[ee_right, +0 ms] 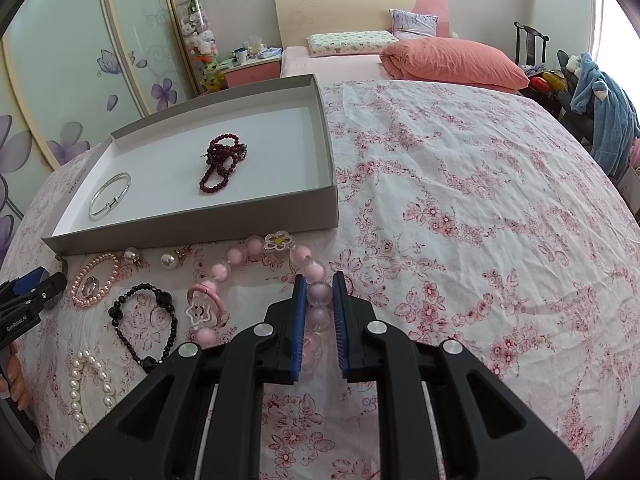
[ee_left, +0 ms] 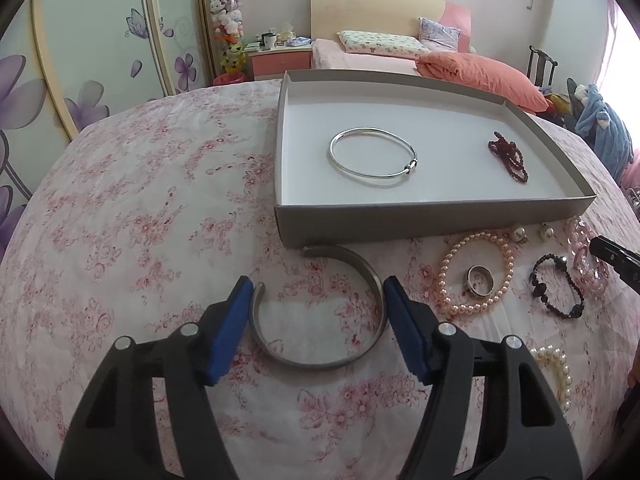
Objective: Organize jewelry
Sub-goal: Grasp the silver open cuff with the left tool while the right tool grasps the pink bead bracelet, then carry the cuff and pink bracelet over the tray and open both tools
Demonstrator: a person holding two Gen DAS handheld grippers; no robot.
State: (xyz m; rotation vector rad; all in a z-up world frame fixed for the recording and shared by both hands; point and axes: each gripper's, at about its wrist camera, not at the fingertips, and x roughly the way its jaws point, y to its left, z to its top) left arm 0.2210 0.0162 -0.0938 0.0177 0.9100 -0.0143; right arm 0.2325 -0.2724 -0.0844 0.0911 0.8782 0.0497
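A grey box lid (ee_left: 420, 222) (ee_right: 192, 228) on the floral bed holds a silver bangle (ee_left: 372, 158) (ee_right: 109, 195) and dark red beads (ee_left: 509, 158) (ee_right: 222, 166). My left gripper (ee_left: 318, 292) is open, its blue pads on either side of a grey metal cuff (ee_left: 320, 362) lying on the sheet. My right gripper (ee_right: 319, 286) has its pads closed against the large pink bead bracelet (ee_right: 318, 294), which rests on the sheet. Its tip shows at the right edge of the left wrist view (ee_left: 616, 258).
Loose on the sheet in front of the lid lie a pink pearl bracelet (ee_left: 476, 272) (ee_right: 94, 280) around a ring (ee_left: 480, 280), a black bead bracelet (ee_left: 560, 288) (ee_right: 146, 324), white pearls (ee_left: 558, 372) (ee_right: 90, 388) and pearl earrings (ee_right: 170, 260). A pillow and duvet lie behind.
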